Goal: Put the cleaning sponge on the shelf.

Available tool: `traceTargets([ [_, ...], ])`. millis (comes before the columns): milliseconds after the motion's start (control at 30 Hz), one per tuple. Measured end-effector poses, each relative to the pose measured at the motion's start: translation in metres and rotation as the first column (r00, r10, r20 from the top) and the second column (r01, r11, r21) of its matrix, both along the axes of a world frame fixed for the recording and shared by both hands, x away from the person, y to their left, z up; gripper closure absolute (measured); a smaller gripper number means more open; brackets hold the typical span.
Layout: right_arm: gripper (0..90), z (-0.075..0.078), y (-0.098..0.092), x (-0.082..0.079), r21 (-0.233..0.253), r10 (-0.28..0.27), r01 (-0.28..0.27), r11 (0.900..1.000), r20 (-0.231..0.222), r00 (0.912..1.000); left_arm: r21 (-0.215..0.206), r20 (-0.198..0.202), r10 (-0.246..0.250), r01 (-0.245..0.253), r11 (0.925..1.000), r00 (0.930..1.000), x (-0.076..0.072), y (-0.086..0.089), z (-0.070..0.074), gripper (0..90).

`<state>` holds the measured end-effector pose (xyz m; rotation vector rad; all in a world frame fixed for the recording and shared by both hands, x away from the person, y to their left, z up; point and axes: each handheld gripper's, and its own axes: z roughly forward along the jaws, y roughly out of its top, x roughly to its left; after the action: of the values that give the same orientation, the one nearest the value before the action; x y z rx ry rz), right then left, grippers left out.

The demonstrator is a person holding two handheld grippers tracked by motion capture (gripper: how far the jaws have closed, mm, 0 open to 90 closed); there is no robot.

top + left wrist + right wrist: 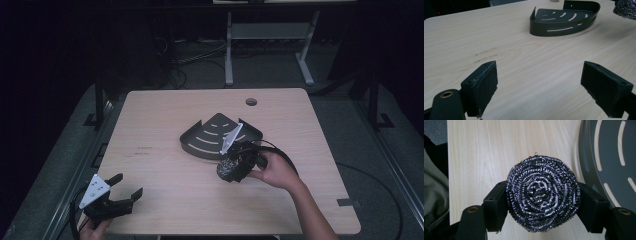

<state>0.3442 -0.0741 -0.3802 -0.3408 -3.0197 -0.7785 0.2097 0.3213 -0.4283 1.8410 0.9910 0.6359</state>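
Pale wood-grain desk (pixel 165 200) carries everything. At its near left corner the left claw (pixel 127 189) hovers with jaws spread wide and nothing between them. Near the middle sits a dark slotted corner shelf caddy (pixel 205 137), flat on the desk. Just beside its near right edge, the right claw (pixel 543 203) is clamped on a steel wool scourer (pixel 543 200), held above the wood.

Pretty much the whole table (pixel 165 200) was open, esp. the left half and near edge. Only real obstacle was the rack (pixel 212 137) sitting mid-table toward the far edge, with the right gripper (pixel 231 167) and its scourer (pixel 543 198) parked just beside its near rim.
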Motion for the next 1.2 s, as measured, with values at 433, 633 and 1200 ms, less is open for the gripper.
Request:
traceTargets([
  [433, 31.7, 0.008, 0.005, 0.017, 0.001, -0.002, 0.002, 1.000, -0.015, 0.9999, 0.000, 0.004, -0.010, 0.010, 0.9999, 0.9999, 0.000, -0.004, 0.001, 13.3],
  [633, 31.7, 0.012, 0.011, 0.029, -0.009, 0.000, -0.001, 1.000, -0.016, 0.9999, 0.003, 0.008, -0.009, 0.009, 1.0000, 0.9999, -0.001, -0.003, 0.002, 13.3],
  [1200, 31.5, 0.011, 0.025, 0.066, -0.036, -0.038, 0.036, 0.999, -0.067, 0.9970, 0.002, 0.010, -0.005, 0.005, 1.0000, 0.9999, -0.001, -0.002, 0.002, 13.3],
])
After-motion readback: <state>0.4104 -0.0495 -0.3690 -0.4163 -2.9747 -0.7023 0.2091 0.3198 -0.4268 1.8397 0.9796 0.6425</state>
